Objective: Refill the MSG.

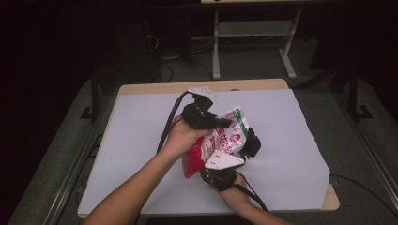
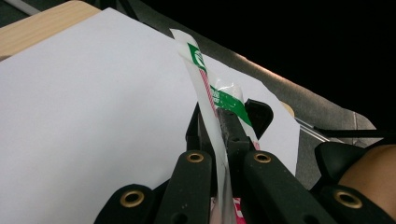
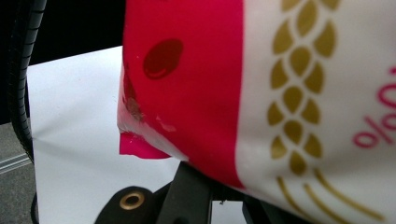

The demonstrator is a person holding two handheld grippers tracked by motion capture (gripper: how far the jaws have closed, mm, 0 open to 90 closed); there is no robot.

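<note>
A: Black left gripper (image 2: 219,154): fingers (image 2: 233,128) pinched tight on the flat sealed top edge of the red-and-white printed plastic bag (image 2: 205,88).

B: Right gripper (image 1: 234,157)?

A: Clamped on the same bag's lower red part; its view sits right against the wrapper (image 3: 261,93), fingers (image 3: 187,196) barely visible beneath.

B: Count?

A: One bag, two grippers. Bag held up off the white paper sheet (image 1: 141,140) covering the wooden table (image 1: 155,87), near its middle.

B: Room?

A: Sheet bare on all sides; table edges well apart from both hands.
</note>
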